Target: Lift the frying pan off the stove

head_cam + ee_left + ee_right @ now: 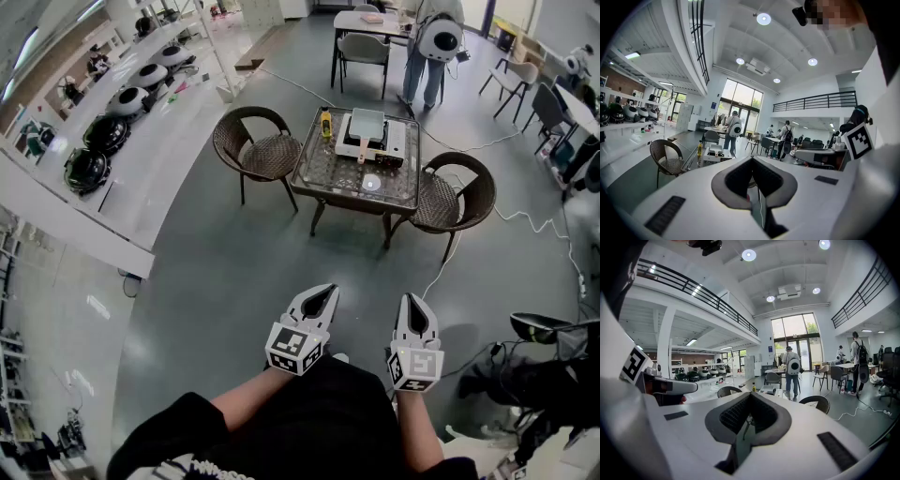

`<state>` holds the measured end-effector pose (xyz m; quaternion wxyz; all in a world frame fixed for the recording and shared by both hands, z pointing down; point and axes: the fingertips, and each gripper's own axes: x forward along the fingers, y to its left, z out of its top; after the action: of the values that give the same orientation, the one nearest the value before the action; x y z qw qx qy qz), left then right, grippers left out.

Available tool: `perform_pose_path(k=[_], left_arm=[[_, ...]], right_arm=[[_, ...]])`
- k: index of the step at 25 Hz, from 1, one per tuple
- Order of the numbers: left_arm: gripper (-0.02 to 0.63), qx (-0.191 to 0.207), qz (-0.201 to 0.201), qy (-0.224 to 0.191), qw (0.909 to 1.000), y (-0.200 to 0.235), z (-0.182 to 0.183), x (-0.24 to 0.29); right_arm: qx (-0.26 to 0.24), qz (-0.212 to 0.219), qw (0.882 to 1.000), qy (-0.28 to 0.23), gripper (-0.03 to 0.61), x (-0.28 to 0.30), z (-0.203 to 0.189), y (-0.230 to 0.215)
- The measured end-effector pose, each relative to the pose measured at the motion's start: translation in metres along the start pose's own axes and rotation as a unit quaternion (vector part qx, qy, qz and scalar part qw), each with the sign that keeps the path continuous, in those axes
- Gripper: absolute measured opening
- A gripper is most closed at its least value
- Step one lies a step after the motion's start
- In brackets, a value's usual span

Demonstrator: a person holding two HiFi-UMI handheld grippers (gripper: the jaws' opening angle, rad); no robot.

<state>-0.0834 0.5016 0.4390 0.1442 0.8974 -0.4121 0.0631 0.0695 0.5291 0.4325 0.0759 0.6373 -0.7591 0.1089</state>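
Nearest, the left tongs [328,291] and right tongs [411,300] are both fully closed, tips together, gripping nothing, side by side above the floor [225,272]. Well ahead, the pan [367,123] sits on the stove [396,142] on the glass surface [323,176], between two chairs [258,145].

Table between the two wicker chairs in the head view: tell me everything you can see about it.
The table is roughly square, with a dark frame, curved legs and what looks like a patterned glass top. It stands level on the grey floor between two brown wicker chairs. On it sit a white stove bearing a pale frying pan, a yellow bottle and a small round white object.
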Motion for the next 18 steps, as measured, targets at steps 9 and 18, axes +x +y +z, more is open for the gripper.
perform_pose_path(k=[9, 18], left_arm=[[0.015, -0.001, -0.005, -0.001, 1.0000, 0.004, 0.006, 0.038], [0.015, -0.011, -0.019, 0.004, 0.9997, 0.033, 0.005, 0.075]], right_arm=[[0.028, 0.051, 0.998, -0.023, 0.031, 0.016, -0.006, -0.008], [0.026, 0.026, 0.999, -0.012, 0.031, 0.059, 0.000, -0.024]])
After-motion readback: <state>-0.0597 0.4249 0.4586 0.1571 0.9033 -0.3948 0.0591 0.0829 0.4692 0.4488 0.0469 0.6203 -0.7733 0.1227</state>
